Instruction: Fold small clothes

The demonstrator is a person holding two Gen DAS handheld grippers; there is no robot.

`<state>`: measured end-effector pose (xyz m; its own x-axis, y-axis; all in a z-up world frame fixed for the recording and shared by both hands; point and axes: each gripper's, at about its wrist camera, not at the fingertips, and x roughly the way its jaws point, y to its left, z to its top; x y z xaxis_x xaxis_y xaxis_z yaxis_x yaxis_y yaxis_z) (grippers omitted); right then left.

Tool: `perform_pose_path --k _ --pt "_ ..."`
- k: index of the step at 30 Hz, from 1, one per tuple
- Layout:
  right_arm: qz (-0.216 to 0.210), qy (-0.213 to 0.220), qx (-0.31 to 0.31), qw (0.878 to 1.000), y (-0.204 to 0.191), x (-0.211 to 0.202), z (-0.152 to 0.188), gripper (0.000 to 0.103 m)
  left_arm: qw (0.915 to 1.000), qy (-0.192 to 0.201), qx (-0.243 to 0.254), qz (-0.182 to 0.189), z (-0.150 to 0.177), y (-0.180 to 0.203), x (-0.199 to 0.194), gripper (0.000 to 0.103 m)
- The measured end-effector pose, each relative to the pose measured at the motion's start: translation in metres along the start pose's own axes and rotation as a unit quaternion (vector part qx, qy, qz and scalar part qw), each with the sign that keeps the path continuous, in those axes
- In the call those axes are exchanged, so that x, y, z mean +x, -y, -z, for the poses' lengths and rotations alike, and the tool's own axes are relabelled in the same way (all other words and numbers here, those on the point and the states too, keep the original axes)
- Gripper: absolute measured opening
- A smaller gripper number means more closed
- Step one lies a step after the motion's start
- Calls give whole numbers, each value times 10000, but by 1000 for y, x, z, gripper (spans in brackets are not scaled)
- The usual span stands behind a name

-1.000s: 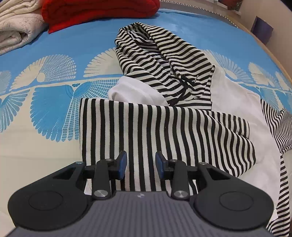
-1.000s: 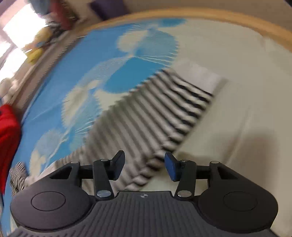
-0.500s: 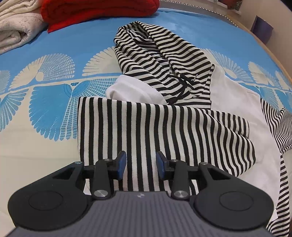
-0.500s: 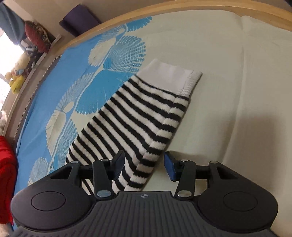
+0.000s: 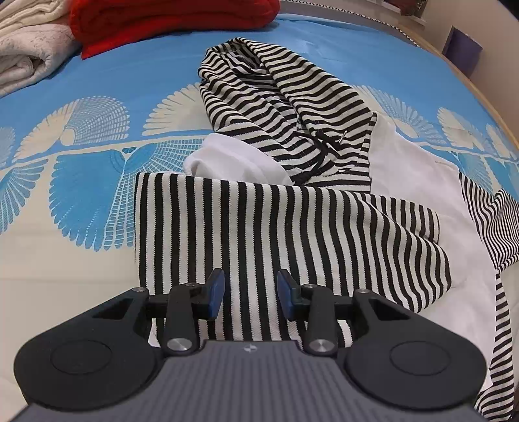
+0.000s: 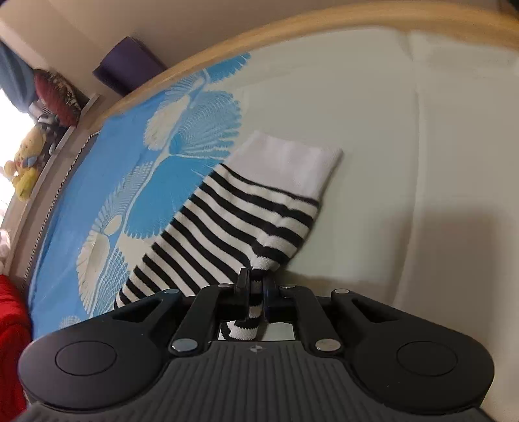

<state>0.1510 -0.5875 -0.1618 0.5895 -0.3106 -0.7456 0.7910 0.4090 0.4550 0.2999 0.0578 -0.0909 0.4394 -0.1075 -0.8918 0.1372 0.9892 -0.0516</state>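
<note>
A: Pinching anything with your right gripper (image 6: 256,285)?

B: Yes. My right fingers (image 6: 242,282) are pressed together on the edge of the striped sleeve (image 6: 227,227). A bit of the black-and-white cloth sticks back between them toward me. The rest of the sleeve runs ahead and to the left of that gripper across the bedspread (image 6: 405,130), ending in a white cuff (image 6: 285,159) straight ahead.

A: And the left gripper (image 5: 249,293)?

B: Spread wide, holding nothing. I cannot tell whether its blue pads (image 5: 215,292) touch the cloth below. Directly under and ahead of them is a folded striped panel (image 5: 259,227) of the hooded top, with the stripes running away from me. Beyond it is white fabric (image 5: 233,159), then the striped hood (image 5: 279,97) further ahead.

A: Any containers?

B: None that I can see. Far ahead and left of my left gripper lie a red blanket (image 5: 168,19) and a cream blanket (image 5: 29,48) on the bed. Far left of my right gripper, a yellow plush toy (image 6: 24,168) sits on a ledge.
</note>
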Motion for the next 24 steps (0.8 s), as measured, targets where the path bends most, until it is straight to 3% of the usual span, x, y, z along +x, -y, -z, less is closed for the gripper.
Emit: perform_pose_path --k 7,11,14,17,18,20,22,23,24 --pt "-235 612 -1181 9908 -70 -40 8 6 10000 9 -14 14 0 0 -1 40" --pt "-732 960 -2529 9599 -136 -79 44 5 10000 34 -42 -7 0 -2 -3 40" --pt "-1682 933 -3802 9047 -192 -118 105 5 9999 50 -104 -33 -1 -5 -4 40" --pt "-2959 329 -4912 8186 -230 -151 183 6 9998 63 -164 -45 -3 -9 -6 40" --pt "-3442 -175 -5233 7793 -237 -157 213 6 9998 66 -187 -45 -3 -10 -6 40" --pt "-3736 -933 -5691 7265 -241 -160 260 7 9997 66 -232 -38 -4 -13 -7 40" --pt "-3682 -1517 -5942 6988 -239 -155 288 7 9996 80 -272 -17 -6 -16 -8 40" --pt "-3599 -1702 -5974 6962 -238 -151 293 7 9995 91 -299 5 -7 -17 -10 40" --pt "-3528 -1825 -5853 7069 -239 -149 290 11 9994 106 -334 29 -8 -19 -11 40"
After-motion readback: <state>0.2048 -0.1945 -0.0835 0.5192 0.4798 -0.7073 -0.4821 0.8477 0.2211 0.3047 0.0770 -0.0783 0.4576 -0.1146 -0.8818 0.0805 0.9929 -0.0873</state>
